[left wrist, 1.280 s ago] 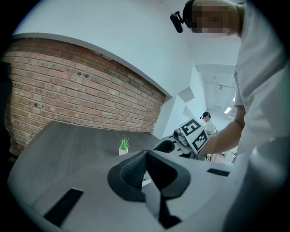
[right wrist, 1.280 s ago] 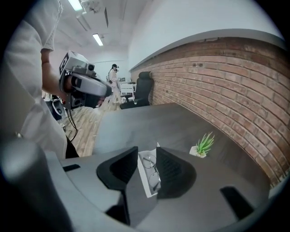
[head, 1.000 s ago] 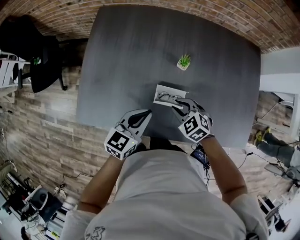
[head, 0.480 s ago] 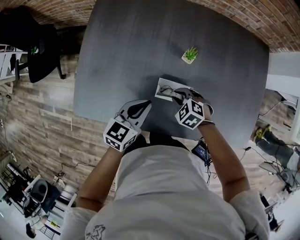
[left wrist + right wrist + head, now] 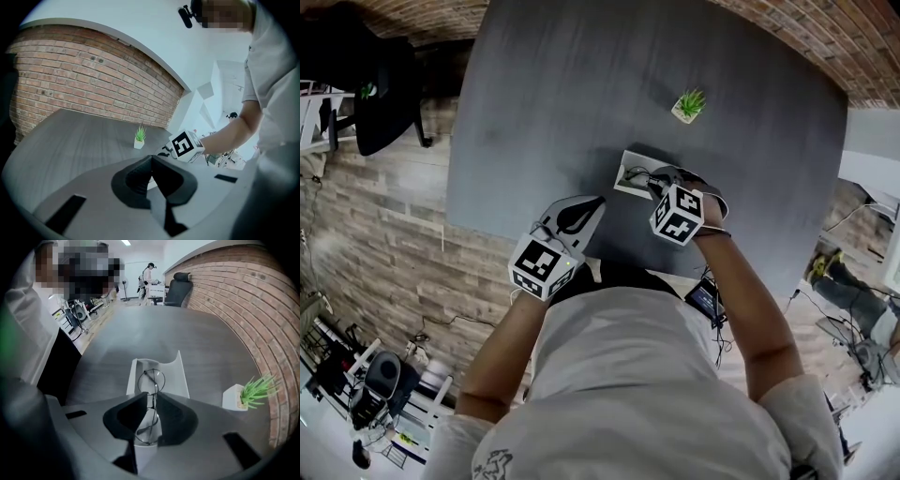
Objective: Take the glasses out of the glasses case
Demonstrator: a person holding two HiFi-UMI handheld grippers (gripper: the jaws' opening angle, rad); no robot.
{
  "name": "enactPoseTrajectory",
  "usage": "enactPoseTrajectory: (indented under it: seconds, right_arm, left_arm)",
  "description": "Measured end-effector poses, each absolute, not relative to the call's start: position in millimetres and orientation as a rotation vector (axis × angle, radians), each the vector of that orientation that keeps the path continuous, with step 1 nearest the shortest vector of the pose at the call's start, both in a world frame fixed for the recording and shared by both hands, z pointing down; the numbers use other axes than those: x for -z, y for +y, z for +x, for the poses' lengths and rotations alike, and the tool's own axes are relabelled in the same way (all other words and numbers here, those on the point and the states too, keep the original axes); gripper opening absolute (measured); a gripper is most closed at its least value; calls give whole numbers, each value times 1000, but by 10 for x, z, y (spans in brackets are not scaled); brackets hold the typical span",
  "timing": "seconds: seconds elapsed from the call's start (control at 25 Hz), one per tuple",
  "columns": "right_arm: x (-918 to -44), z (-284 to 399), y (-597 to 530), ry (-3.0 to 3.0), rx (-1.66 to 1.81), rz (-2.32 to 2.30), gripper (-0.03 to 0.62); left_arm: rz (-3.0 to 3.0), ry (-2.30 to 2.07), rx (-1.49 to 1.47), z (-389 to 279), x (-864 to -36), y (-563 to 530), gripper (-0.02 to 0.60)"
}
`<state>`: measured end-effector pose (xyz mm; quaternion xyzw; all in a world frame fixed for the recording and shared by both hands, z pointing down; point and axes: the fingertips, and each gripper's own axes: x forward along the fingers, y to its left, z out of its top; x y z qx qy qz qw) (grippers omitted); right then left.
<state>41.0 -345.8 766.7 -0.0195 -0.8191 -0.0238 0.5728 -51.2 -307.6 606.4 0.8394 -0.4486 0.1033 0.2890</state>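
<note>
While the right gripper (image 5: 150,398) closes its jaws around the glasses (image 5: 151,380) inside the case (image 5: 181,377), a skewed pinch may bend the thin frame.

R hand-held gripper (image 5: 656,185) | lowered onto glasses (image 5: 152,380) | jaws closing (glasses between)

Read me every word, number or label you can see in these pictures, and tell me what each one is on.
No text can be read.
Left marker cube: black and white square pattern, no letters.
Right marker cube: the same kind of pattern, no letters.
Shirt print: too small and blurred to read.
</note>
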Motion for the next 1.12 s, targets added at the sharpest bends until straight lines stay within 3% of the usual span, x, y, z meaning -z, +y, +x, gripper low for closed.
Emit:
enactPoseTrajectory:
  seconds: [1.12]
  right_arm:
    - [-7656,367,-3416,-1896,-3,39,14]
  left_arm:
    - [2242,-1229,-286,-865,-5978,-2834,11]
